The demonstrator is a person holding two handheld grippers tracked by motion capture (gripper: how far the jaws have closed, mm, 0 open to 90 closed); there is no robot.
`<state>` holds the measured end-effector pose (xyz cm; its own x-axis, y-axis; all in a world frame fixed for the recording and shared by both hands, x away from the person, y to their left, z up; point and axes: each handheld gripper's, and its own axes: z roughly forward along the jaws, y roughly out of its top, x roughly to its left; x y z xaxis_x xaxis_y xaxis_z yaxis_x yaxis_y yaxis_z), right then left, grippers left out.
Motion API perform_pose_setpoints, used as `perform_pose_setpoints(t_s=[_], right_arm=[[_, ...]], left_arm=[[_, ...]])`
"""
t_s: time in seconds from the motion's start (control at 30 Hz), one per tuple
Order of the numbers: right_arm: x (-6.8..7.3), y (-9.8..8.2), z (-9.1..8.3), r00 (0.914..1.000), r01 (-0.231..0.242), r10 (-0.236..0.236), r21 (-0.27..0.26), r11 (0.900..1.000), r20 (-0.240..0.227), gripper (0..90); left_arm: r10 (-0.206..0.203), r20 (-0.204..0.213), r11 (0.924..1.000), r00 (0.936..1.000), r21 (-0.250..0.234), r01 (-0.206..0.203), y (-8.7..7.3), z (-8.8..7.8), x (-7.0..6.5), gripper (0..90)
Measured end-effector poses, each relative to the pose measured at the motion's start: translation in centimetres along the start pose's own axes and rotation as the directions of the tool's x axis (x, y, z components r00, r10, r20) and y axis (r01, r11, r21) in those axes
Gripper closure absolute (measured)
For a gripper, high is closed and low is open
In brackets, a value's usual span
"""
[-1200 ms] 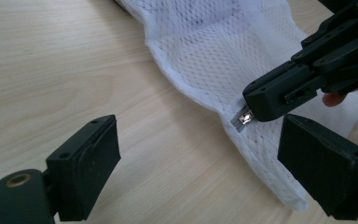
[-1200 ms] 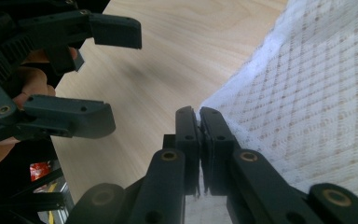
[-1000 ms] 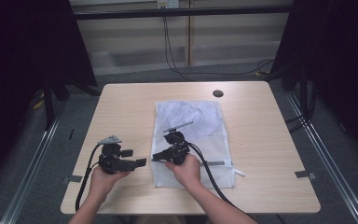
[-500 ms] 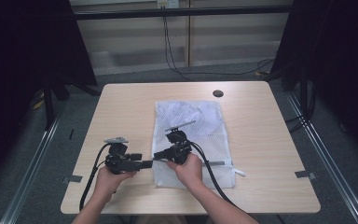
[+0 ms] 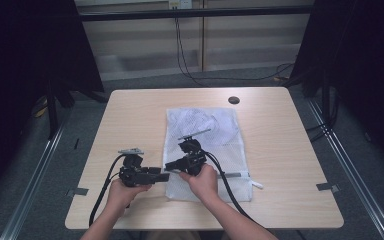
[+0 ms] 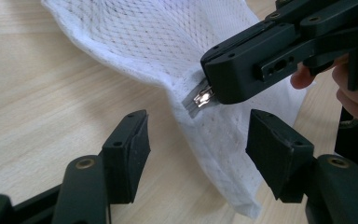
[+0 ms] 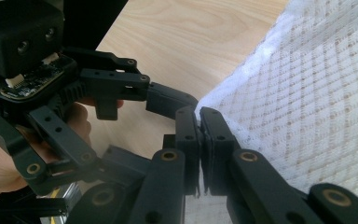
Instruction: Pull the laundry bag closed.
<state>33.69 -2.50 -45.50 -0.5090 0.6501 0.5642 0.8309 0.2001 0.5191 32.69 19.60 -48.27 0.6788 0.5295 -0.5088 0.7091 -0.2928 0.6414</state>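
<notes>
Moved in from the left since the earlier frames, left gripper (image 5: 164,175) now nearly tip to tip with right gripper (image 5: 171,165), jaws just narrowed yet apart, pads clear of the raised edge of the white mesh bag (image 5: 207,145) and its zipper pull (image 6: 203,98) lying between and just ahead of them. Kept in place, right gripper clamped shut on that bag edge beside the zipper pull, lifting it off the table (image 5: 290,150). Beyond and to the right of the right gripper, the bag's flat spread; to the left of the left gripper, open bare wood out to the table edge.
</notes>
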Motion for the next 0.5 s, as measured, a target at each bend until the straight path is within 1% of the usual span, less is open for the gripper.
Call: perform_pose_setpoints(t_s=[0.1,0.17,0.2,0.23,0.27,0.3,0.37,0.4,0.43,0.47,0.5], right_arm=[[0.06,0.00,0.02,1.0000,-0.001,0.001,0.004,1.000,0.002,86.6],[0.06,0.00,-0.01,1.0000,0.001,-0.001,0.002,1.000,0.000,86.6],[0.04,-0.01,-0.02,1.0000,0.003,-0.003,-0.001,1.000,-0.002,86.6],[0.06,0.00,-0.01,1.0000,0.004,-0.004,-0.005,1.000,-0.004,86.6],[0.07,0.01,-0.02,1.0000,0.003,-0.003,-0.004,1.000,-0.006,86.6],[0.07,0.01,-0.03,1.0000,0.003,-0.003,-0.004,1.000,-0.008,86.6],[0.03,0.02,-0.05,0.9999,0.003,-0.003,-0.005,1.000,-0.010,86.6],[-0.04,0.04,-0.10,0.9999,0.002,-0.002,-0.006,1.000,-0.013,86.6],[-0.04,0.04,-0.10,0.9999,0.002,-0.002,-0.006,1.000,-0.013,86.6],[-0.04,0.05,-0.14,0.9999,0.000,0.000,-0.006,1.000,-0.012,86.6],[-0.03,0.07,-0.21,0.9999,-0.004,0.004,-0.005,1.000,-0.010,86.6]], left_arm=[[-0.002,0.007,0.9999,1.0000,-0.011,0.002,-0.02,0.18,-0.07,43.1],[-0.015,0.012,0.9995,0.9998,-0.026,0.015,0.04,0.28,0.03,45.5],[-0.035,0.014,0.9991,0.9993,-0.023,0.035,0.07,0.38,0.04,45.3],[-0.033,0.011,0.9992,0.9994,-0.019,0.034,0.09,0.50,0.01,45.3],[-0.018,0.008,0.9996,0.9998,-0.021,0.019,0.09,0.54,-0.06,47.6],[-0.024,0.014,0.9993,0.9996,-0.029,0.024,0.07,0.60,-0.17,50.3],[-0.027,0.019,0.9993,0.9995,-0.024,0.027,0.08,0.60,-0.14,53.2],[-0.025,0.013,0.9994,0.9996,-0.024,0.025,0.07,0.59,-0.09,57.3],[-0.029,0.014,0.9992,0.9995,-0.028,0.029,0.05,0.60,-0.06,57.3],[-0.038,0.021,0.9989,0.9991,-0.028,0.038,0.04,0.61,-0.05,59.1],[-0.038,0.020,0.9989,0.9991,-0.028,0.039,0.04,0.58,0.03,60.5]])
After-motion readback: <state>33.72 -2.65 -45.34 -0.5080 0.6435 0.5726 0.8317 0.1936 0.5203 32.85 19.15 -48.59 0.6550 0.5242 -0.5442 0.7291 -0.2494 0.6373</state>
